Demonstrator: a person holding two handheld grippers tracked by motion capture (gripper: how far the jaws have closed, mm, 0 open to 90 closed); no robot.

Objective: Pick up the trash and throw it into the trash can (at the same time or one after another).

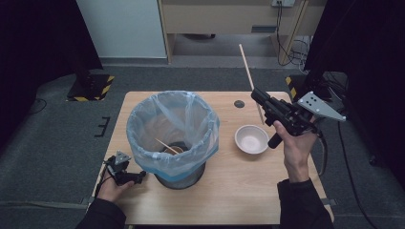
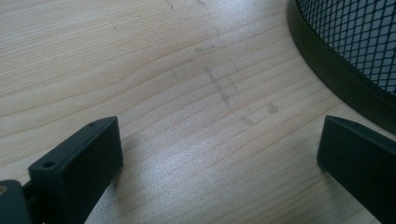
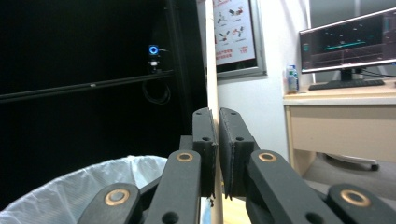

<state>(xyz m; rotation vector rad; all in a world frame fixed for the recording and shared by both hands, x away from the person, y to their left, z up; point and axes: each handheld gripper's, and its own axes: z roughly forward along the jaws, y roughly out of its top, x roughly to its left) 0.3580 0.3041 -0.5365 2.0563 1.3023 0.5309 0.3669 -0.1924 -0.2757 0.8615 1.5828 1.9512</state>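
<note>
1. The right gripper (image 1: 258, 97) pinches a stick (image 1: 248, 67), raised over the surface (image 1: 239, 191) beyond the bowl (image 1: 251, 139).
2. The left gripper (image 1: 138, 177), spread, rests beside the bin (image 1: 173, 138).

stick: thin, pale wooden chopstick (image 1: 248, 71), long and straight
state: pinched between the closed jaws of the right tongs (image 1: 260, 98), held in the air
pose: steeply tilted in the high view, free end up and away; upright between the jaws in the right gripper view (image 3: 211, 70)
place: above the far right part of the bench (image 1: 239, 191), apart from it
</note>
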